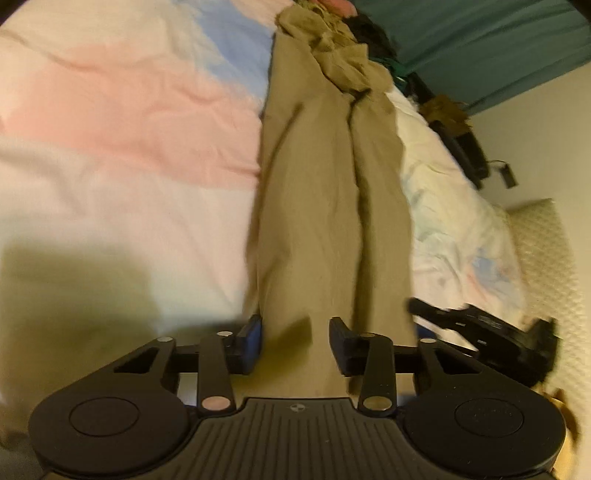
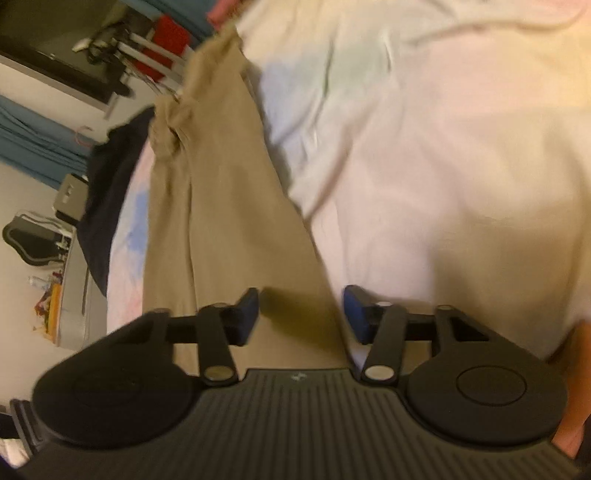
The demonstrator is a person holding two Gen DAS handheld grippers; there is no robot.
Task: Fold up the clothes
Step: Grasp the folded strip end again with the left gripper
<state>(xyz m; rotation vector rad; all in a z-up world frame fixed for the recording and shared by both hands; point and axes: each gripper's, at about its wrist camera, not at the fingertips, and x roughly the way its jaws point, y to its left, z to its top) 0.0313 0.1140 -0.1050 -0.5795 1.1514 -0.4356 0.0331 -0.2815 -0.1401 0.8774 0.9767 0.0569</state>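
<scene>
A pair of tan trousers (image 1: 325,206) lies lengthwise on a bed, on a pastel sheet (image 1: 122,140) with pink, blue and cream patches. Its 2 legs run side by side away from both cameras to a bunched waist end at the far side. Past that end lie dark clothes (image 1: 369,33) and a teal curtain (image 1: 480,44). In the left wrist view a cream quilted surface (image 1: 543,251) shows at the right edge of the bed. In the right wrist view a dark garment (image 2: 110,184) hangs at the bed's left edge, with cluttered shelves (image 2: 70,280) and a black screen (image 2: 55,51) beyond.

The left gripper (image 1: 295,339) points down at a slant over the near end of the trousers. Its jaws stand apart, with cloth lying between them; whether the pads touch it is unclear. The right gripper (image 2: 301,314) tilts down likewise over the trousers' near edge, jaws apart, cloth under the gap and not pinched. In the left wrist view the right gripper shows as a dark blurred shape just to the right. Both views are smeared.
</scene>
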